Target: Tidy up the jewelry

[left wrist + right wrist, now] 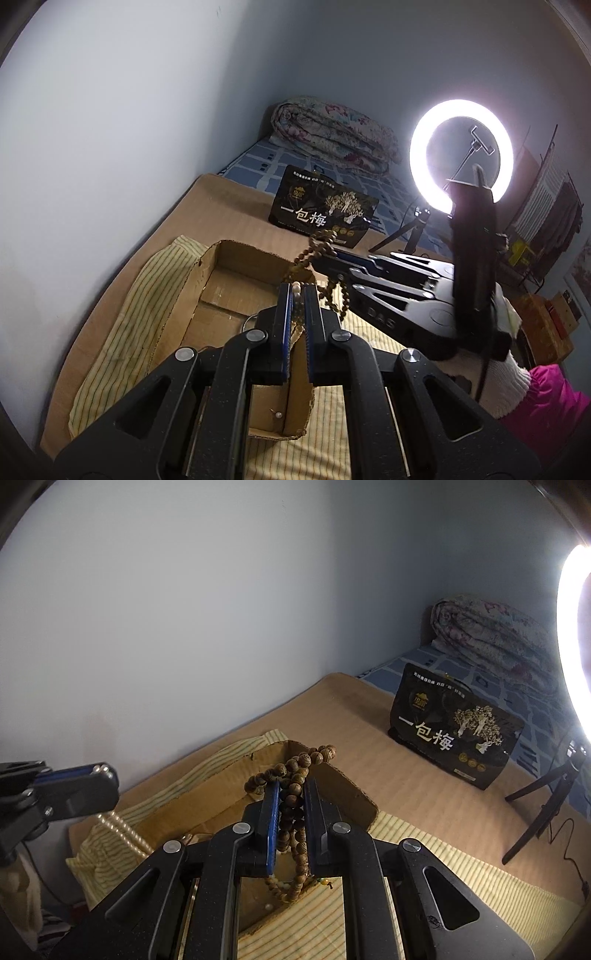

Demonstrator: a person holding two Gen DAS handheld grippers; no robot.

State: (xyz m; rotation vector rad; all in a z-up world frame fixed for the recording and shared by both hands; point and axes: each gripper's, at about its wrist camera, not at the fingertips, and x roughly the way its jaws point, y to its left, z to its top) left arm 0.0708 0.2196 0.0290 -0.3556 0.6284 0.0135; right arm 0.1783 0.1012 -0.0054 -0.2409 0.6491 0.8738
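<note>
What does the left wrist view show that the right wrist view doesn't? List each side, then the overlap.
Only the left wrist view: the left gripper shut on a pale bead strand, the whole ring light, a small pearl-like piece on the box floor, and a clothes rack at the right.

Only the right wrist view: the wooden bead strand seen close, pinched by the right gripper, with loops trailing into the box.

Both: the cardboard box, striped cloth, black snack bag and folded quilt.
</note>
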